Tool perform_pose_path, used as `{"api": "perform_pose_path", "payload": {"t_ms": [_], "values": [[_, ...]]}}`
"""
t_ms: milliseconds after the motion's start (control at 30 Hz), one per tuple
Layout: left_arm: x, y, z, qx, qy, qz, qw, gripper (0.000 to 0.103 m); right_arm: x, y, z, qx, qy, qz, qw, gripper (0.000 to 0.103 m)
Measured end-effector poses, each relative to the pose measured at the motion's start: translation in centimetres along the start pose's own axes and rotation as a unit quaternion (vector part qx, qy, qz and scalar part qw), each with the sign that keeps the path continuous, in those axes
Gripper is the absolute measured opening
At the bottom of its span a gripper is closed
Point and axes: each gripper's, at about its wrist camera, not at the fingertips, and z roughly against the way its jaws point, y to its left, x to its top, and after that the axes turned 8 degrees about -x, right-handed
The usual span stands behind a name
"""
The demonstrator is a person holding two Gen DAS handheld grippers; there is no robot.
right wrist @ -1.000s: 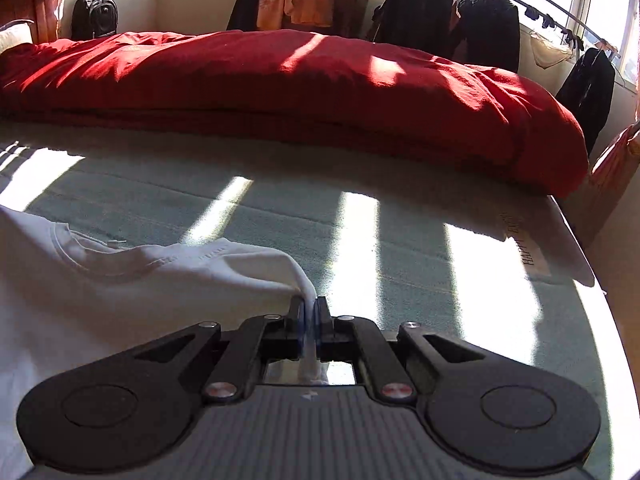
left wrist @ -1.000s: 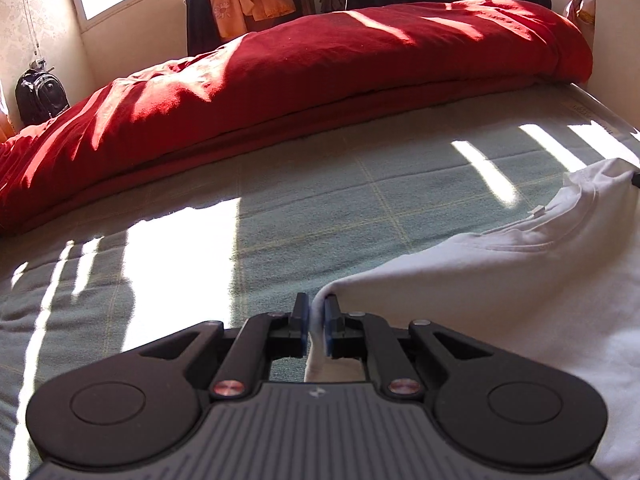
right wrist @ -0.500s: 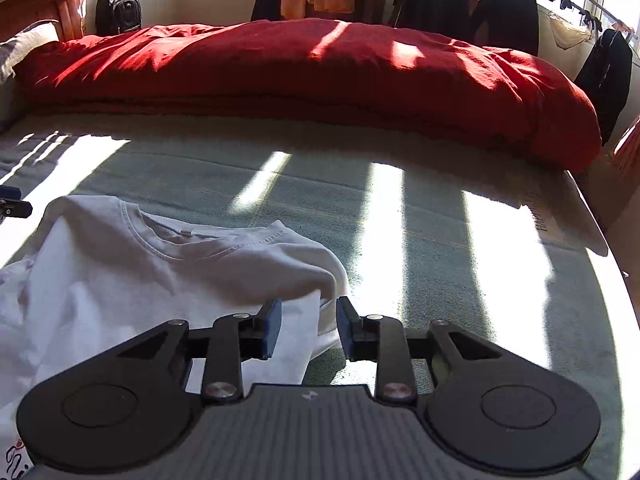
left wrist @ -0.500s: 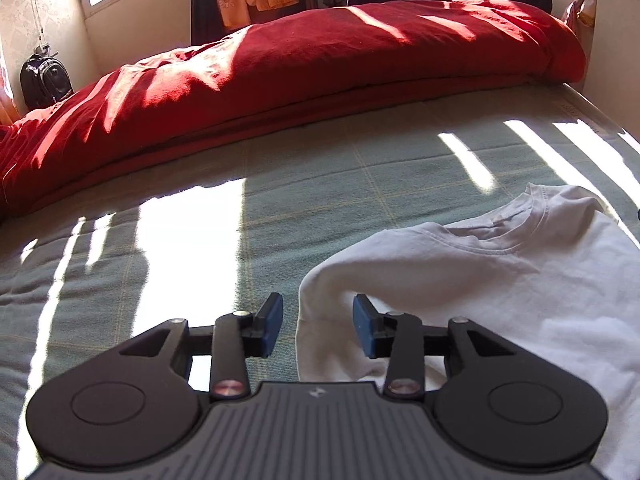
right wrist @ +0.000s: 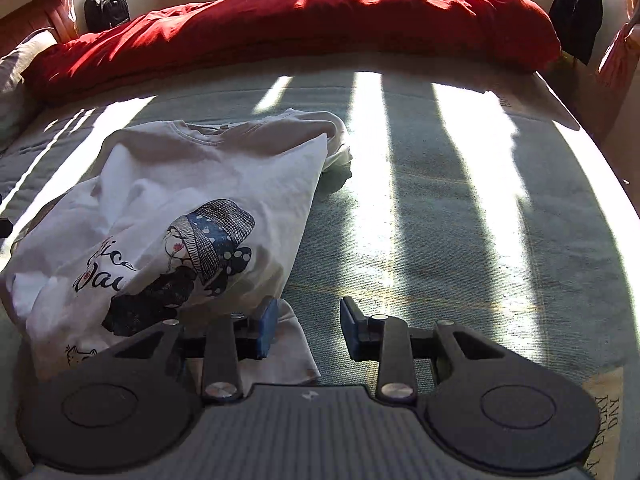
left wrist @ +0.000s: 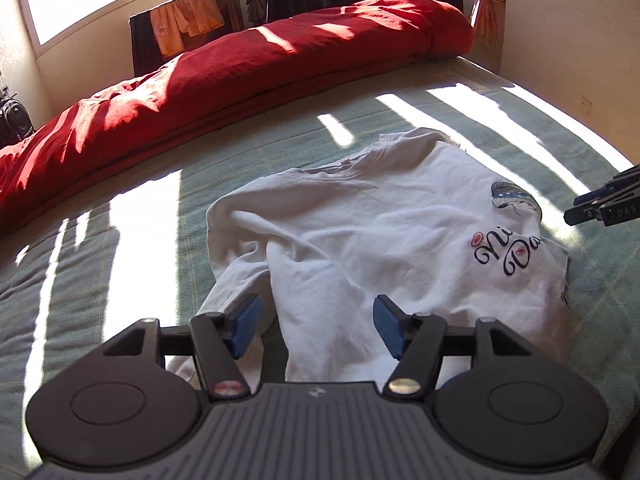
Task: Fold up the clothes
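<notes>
Both tools, left tool [left wrist: 316,326] and right tool [right wrist: 307,328], hover spread apart over the white T-shirt [left wrist: 380,232].

White tee [right wrist: 208,168] with navy polka-dot hat print, black script; red duvet [left wrist: 240,64]; green bedsheet [right wrist: 440,240]; blue pads [left wrist: 390,330].

Both wrist cameras sit low over the bed [left wrist: 280,152], facing the red duvet [left wrist: 240,64] at its far side. Left views the white T-shirt [left wrist: 380,220] closely from its left; right from its right.
</notes>
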Motion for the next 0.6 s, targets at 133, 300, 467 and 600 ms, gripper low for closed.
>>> {"api": "perform_pose_path", "payload": {"t_ms": [133, 300, 467, 600], "values": [[-2.2, -3.1, 1.6, -0.003, -0.017, 0.009, 0.9998, 0.068, -2.9, -0.2, 0.1, 0.011, 0.003, -0.031, 0.999, 0.038], [-4.3, -6.0, 2.1, -0.008, -0.025, 0.023, 0.9994, 0.069, -5.0, -0.3, -0.9, 0.019, -0.007, -0.056, 0.998, 0.038], [-5.5, -8.0, 2.3, -0.014, -0.028, 0.032, 0.999, 0.069, -5.1, -0.8, -3.1, 0.017, -0.015, -0.094, 0.995, 0.04], [-5.2, -8.7, 2.0, -0.007, -0.031, 0.026, 0.9991, 0.069, -5.1, -0.6, -4.5, 0.02, -0.023, -0.112, 0.993, 0.05]]}}
